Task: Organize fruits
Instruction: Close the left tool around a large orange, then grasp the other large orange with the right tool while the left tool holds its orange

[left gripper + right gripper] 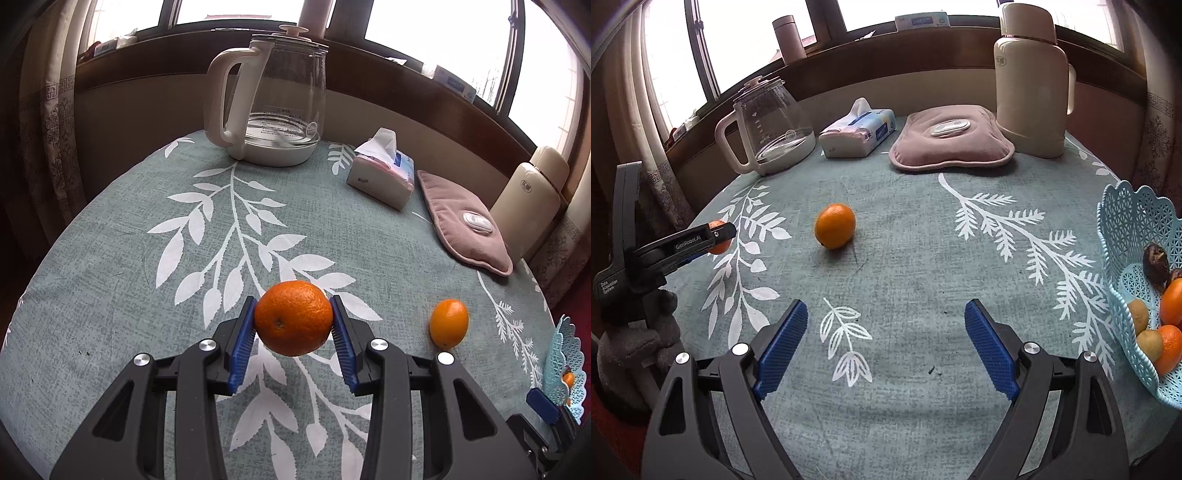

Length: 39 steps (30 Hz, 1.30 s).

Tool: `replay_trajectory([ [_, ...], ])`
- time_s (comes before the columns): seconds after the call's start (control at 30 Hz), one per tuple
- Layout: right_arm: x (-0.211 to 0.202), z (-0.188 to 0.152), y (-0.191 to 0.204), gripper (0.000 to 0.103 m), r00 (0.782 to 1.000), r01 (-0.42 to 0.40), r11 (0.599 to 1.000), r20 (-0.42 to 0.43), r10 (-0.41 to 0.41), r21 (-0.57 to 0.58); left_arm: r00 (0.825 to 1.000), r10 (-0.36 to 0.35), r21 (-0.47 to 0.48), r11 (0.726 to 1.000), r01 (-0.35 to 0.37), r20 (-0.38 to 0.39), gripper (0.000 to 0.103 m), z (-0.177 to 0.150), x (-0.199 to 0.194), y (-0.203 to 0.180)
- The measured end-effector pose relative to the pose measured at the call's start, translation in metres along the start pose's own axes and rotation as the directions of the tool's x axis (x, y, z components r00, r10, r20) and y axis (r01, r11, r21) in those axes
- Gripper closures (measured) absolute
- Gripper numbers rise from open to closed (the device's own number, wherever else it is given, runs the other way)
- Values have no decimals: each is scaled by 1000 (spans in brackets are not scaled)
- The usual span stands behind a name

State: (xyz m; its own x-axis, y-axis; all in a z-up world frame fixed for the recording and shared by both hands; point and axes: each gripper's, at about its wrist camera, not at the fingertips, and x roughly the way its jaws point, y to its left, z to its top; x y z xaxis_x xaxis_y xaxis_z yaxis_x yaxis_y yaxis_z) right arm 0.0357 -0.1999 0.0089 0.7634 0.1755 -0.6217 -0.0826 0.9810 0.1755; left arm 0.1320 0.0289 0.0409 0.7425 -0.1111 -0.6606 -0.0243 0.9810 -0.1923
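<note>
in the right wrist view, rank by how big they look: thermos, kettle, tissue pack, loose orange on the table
Largest to smallest as they look:
1. thermos
2. kettle
3. tissue pack
4. loose orange
The thermos and kettle are close, so their order is unsure.

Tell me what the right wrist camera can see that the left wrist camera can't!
Only the right wrist view shows inside the blue basket: oranges, brownish-green fruits, something dark. It also shows the right gripper open over bare cloth.

Only the left wrist view shows the left gripper squeezing the big orange up close.

Both show the loose orange, glass kettle, tissue pack, pink pad and thermos.
</note>
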Motion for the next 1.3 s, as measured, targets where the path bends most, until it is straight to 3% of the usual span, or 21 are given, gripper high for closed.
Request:
replay_trajectory([
  [0.53, 79, 49, 36, 17, 998, 37, 998, -58, -40, -49, 1000, 17, -51, 999, -18, -5, 63, -1, 0, 13],
  [0.9, 109, 59, 46, 40, 992, 81, 994, -91, -87, -69, 1000, 8, -62, 998, -9, -21, 63, -2, 3, 14],
  [1.2, 107, 57, 52, 63, 990, 101, 988, -82, -111, -113, 1000, -1, -47, 999, 0, -22, 63, -3, 3, 10],
  [1.3, 101, 53, 54, 64, 990, 108, 986, -74, -117, -125, 1000, -2, -47, 999, 1, -21, 63, -3, 3, 10],
])
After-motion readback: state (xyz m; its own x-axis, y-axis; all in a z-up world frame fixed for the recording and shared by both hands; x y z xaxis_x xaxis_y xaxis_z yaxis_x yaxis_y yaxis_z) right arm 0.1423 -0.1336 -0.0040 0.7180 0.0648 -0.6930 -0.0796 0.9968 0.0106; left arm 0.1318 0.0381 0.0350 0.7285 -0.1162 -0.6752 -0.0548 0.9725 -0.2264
